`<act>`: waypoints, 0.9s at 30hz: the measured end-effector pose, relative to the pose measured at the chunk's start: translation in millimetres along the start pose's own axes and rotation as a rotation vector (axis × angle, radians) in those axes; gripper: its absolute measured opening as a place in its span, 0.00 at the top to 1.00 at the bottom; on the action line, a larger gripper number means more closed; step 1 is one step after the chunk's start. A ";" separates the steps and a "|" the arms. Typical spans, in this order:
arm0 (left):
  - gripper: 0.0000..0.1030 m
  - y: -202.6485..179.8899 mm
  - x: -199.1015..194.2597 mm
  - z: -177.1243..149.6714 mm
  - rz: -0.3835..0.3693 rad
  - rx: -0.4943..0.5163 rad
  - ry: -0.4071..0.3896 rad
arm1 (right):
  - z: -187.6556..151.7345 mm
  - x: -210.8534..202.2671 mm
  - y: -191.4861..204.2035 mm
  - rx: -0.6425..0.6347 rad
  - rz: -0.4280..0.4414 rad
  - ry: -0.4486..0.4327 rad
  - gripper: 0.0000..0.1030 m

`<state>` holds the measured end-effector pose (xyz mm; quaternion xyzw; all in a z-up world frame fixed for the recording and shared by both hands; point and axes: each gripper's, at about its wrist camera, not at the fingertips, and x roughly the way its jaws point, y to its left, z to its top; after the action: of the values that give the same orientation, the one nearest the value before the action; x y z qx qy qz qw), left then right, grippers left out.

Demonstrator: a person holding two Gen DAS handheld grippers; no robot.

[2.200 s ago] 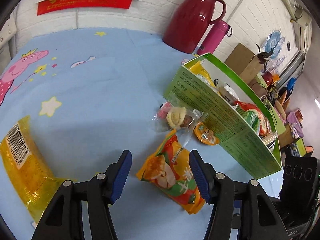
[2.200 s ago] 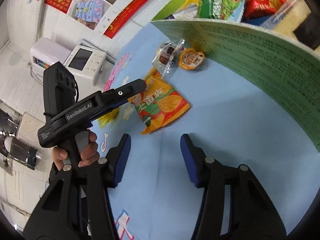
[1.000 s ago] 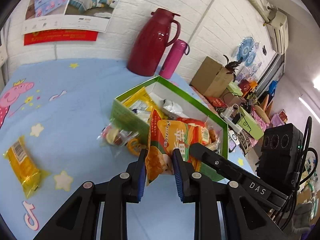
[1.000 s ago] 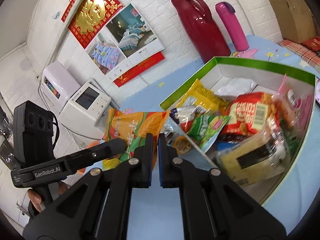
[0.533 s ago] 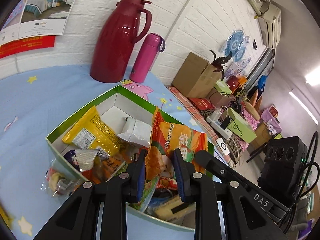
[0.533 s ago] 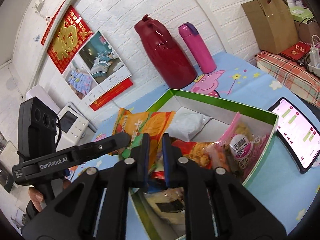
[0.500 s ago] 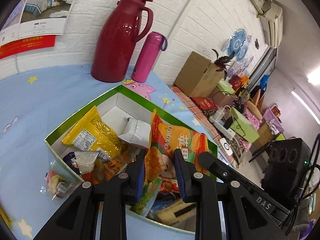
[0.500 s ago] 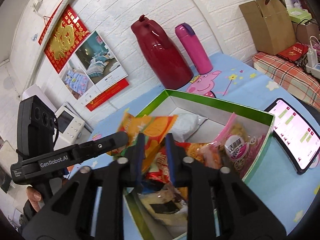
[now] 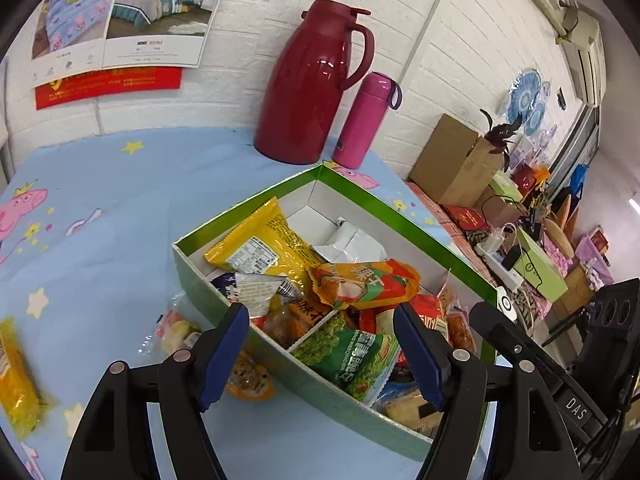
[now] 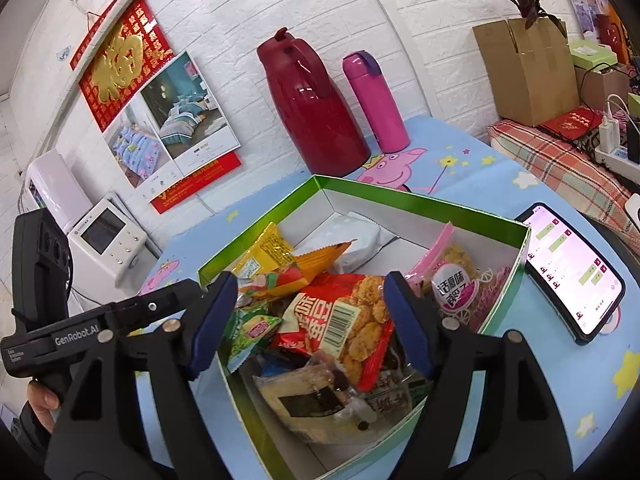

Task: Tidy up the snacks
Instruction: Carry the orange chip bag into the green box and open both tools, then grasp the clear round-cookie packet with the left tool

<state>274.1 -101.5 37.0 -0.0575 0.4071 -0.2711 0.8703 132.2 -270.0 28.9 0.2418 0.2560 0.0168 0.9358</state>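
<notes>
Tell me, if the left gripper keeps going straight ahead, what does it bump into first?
Probably the orange snack bag lying on top of the pile in the green box. The left gripper is open and points at it; depth is uncertain.

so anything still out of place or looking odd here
Yes. A clear packet, a small orange packet and a yellow bag lie on the tablecloth outside the green box. Inside, the snacks are heaped unevenly.

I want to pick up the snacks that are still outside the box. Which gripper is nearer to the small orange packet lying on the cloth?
Left. The left gripper hovers open beside the small orange packet; the right gripper is open above the green box, farther off.
</notes>
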 end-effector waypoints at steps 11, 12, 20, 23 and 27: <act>0.26 15.2 -63.3 -27.5 0.098 0.003 -0.081 | -33.5 -14.6 46.4 -0.071 0.056 0.004 0.21; 0.26 17.8 -68.5 -31.0 0.106 0.002 -0.087 | -37.3 -14.2 51.0 -0.078 0.061 0.011 0.21; 0.26 42.6 -91.5 -51.3 0.169 -0.018 -0.102 | -66.1 -5.5 82.3 -0.139 0.080 0.077 0.21; 0.26 54.3 -95.1 -58.0 0.189 -0.032 -0.097 | -74.1 0.7 90.1 -0.155 0.083 0.103 0.21; 0.26 66.9 -96.4 -65.1 0.216 -0.041 -0.090 | -82.5 5.1 98.9 -0.205 0.076 0.126 0.21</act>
<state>204.1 12.9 37.8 -0.0432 0.3768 -0.1643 0.9106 105.6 -145.2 10.0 0.1527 0.3017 0.0936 0.9364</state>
